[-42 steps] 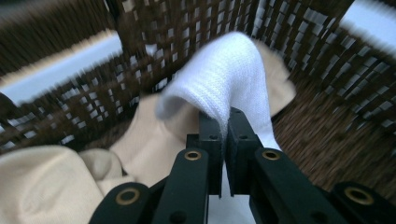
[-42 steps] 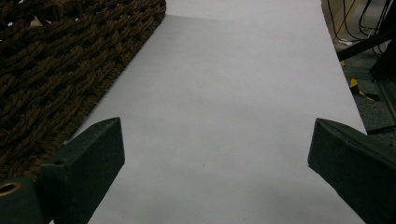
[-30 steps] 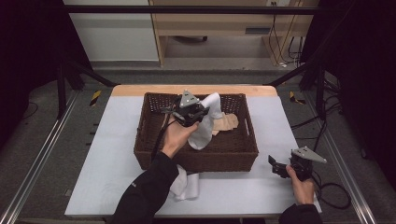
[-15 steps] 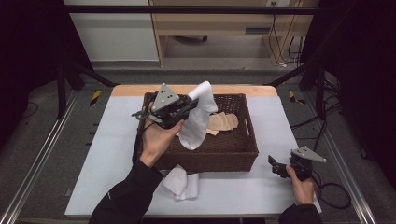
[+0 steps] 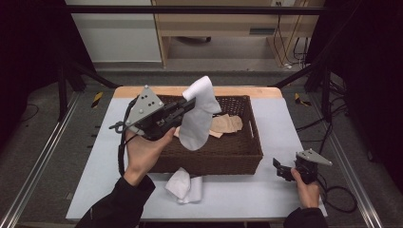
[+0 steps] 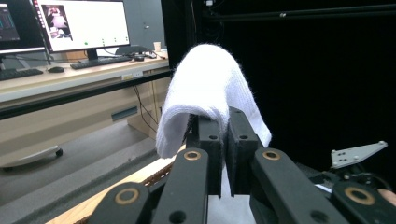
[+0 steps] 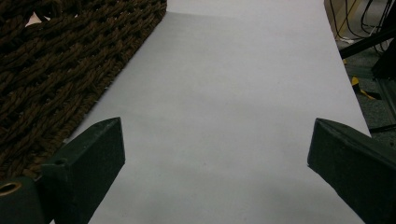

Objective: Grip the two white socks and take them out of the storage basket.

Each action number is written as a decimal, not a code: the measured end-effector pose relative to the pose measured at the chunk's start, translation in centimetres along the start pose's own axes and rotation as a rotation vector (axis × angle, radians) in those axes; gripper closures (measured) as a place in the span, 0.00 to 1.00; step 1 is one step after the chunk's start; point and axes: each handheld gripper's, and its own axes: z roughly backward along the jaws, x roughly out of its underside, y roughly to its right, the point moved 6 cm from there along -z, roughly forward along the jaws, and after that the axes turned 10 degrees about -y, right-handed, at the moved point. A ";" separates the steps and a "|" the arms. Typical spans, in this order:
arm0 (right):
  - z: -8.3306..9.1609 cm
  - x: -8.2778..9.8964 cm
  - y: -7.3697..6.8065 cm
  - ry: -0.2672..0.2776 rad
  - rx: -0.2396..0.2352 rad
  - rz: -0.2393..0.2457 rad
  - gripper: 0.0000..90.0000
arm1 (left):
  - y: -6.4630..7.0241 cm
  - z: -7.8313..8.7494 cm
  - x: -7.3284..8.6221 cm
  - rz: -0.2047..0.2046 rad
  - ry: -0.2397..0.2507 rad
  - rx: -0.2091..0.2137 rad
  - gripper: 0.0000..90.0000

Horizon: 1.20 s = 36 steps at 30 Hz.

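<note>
Beige cloth, at the basket's 2 o'clock: partly hidden by the white sock.
Monitor, at 11 o'clock: contents blurred.

This is a lab or research workroom set up for recording. A white-topped table with a wooden far edge stands on grey carpet inside a frame of black metal bars, with black curtains at the sides. Cables hang by a pale wooden desk at the far wall. Lit computer monitors and a black keyboard sit on a long wooden desk.
</note>
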 end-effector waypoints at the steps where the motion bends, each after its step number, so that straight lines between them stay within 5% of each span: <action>1: 0.0 0.0 0.0 0.000 0.000 0.000 0.05 | 0.1 0.3 -0.1 -0.006 0.002 -0.001 0.95; 11: 0.0 0.0 0.0 0.000 0.003 0.000 0.05 | 2.1 3.2 1.0 -0.005 -0.008 0.047 0.95; 36: 0.1 0.0 0.0 0.005 0.010 -0.002 0.05 | 4.5 2.0 13.5 0.040 -0.255 0.142 0.95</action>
